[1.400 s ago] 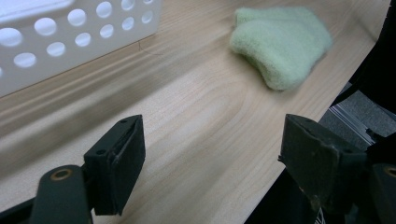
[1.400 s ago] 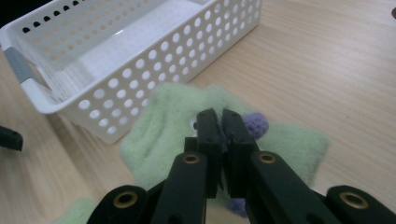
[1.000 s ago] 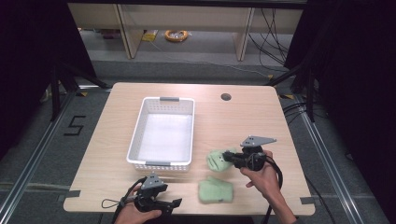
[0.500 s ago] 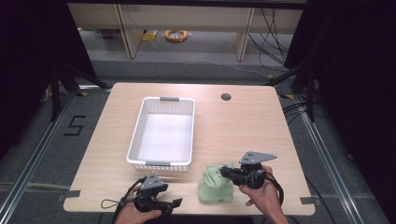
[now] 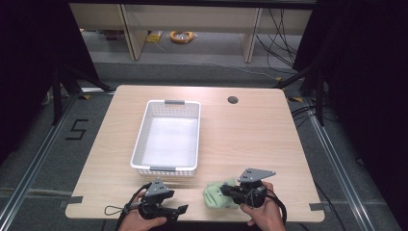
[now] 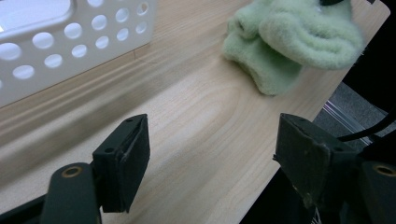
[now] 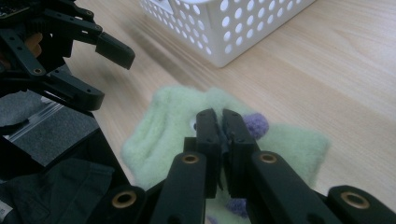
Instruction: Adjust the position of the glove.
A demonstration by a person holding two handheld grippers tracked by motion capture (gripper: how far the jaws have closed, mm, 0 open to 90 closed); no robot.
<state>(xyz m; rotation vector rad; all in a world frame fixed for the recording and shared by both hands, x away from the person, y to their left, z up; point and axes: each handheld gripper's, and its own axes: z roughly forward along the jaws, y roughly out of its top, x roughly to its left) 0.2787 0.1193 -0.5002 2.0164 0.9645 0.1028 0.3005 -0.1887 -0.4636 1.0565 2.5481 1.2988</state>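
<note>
The right hand-held gripper [image 5: 225, 192] is clamped shut on the upper of two fuzzy green socks [image 5: 216, 194], its jaws pressed together over a thin pinch of fabric with purple patches showing at either side in the right gripper view. That sock [image 7: 280, 140] sits on top of the second one near the front edge of the bench [image 5: 250, 139], just right of the white perforated basket [image 5: 166, 137], so the grip looks meant to stack or pair the two before anything goes into the basket, which stands empty close by. The left hand-held gripper [image 5: 180, 210] rests low at the front edge of the bench, its jaws wide apart with nothing but bare wood between them; they have just been closing a little. In the left gripper view the socks [image 6: 289, 42] lie ahead and to one side, well clear of its pads [image 6: 133, 158]. It points towards the pile, probably waiting to take hold of the pair or pin the lower sock while the right folds or lifts.
</note>
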